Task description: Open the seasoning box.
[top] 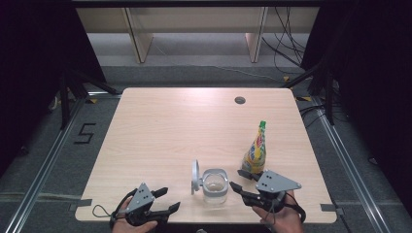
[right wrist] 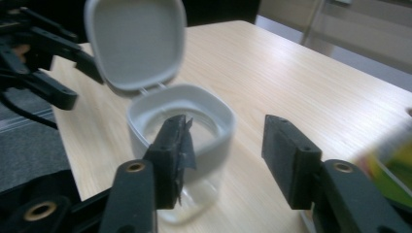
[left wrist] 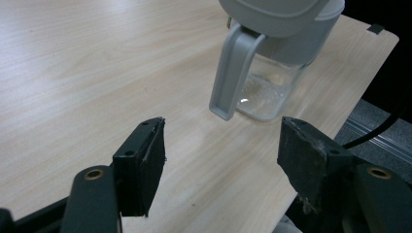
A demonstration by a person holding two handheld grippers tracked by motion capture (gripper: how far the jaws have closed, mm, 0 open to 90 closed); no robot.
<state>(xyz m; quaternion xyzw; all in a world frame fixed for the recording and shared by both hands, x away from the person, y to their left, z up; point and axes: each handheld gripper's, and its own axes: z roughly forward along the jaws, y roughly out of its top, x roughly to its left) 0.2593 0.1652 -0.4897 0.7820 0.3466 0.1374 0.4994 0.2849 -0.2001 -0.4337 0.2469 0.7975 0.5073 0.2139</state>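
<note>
- Clear-walled jar with grey collar and flip lid, near front edge of wooden table, between both grippers; lid hinged up, standing on jar's left side.
- Thin layer of pale granules at jar bottom, seen in left gripper view; grey tab or handle hanging down jar side there.
- Left gripper just left of jar, jaws spread, nothing between them, no contact with jar.
- Right gripper just right of jar, jaws spread, empty; in right gripper view near jaw overlaps jar rim, contact or not: cannot tell.
- Yellow-green pouch with green top standing behind and right of jar, just beside right gripper's far jaw; blurred at edge of right gripper view.
- Small round grommet hole far behind jar, irrelevant.
- Risk: pouch tall and narrow, likely soft; sideways swing of right gripper could tip it onto jar or table.
- Risk: jar close to table's front edge; push from either gripper could slide it off or spill granules through open mouth.
- Risk: upright lid exposed to left gripper; knock could snap it shut or tilt jar.
- Risk: grip on smooth clear wall probably slippery; collar safer bet.
</note>
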